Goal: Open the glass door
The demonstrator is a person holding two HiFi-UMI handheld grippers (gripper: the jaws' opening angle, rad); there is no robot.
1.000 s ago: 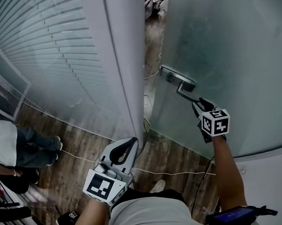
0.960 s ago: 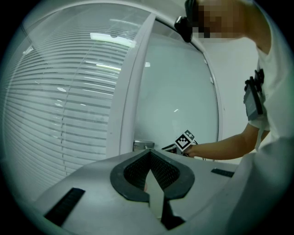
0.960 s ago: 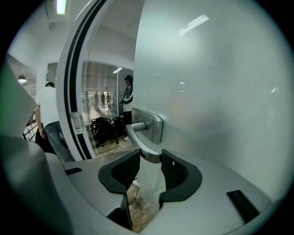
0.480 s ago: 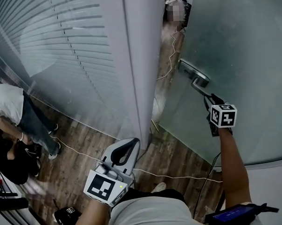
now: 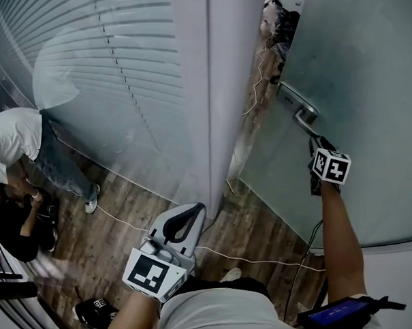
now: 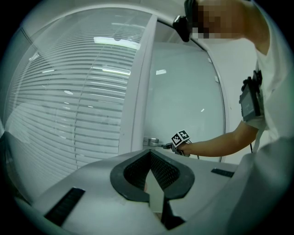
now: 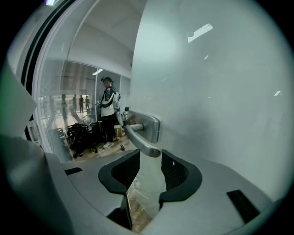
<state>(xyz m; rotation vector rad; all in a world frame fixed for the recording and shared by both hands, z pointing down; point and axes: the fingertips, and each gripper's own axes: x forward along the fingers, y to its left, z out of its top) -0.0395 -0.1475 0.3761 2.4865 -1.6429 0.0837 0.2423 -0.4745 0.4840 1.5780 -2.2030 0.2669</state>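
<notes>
The frosted glass door (image 5: 365, 71) stands ajar at the right, with a gap between it and the white frame post (image 5: 216, 92). Its metal lever handle (image 5: 300, 112) sticks out towards me. My right gripper (image 5: 313, 141) is shut on the free end of that handle (image 7: 140, 140), which lies between the two dark pads (image 7: 177, 167). My left gripper (image 5: 194, 208) hangs low in front of my body, shut with nothing in it, well away from the door. In the left gripper view its jaws (image 6: 150, 153) meet at the tips, and the handle (image 6: 154, 143) shows beyond them.
A glass wall with blinds (image 5: 107, 76) fills the left. A person (image 5: 14, 141) bends over dark gear on the wood floor at far left. A thin cable (image 5: 251, 261) runs across the floor by my feet. Through the gap another person (image 7: 109, 110) stands among equipment.
The door has swung further open and the gap at the frame has widened. My right gripper moved up and right with the handle. The left gripper stayed put.
</notes>
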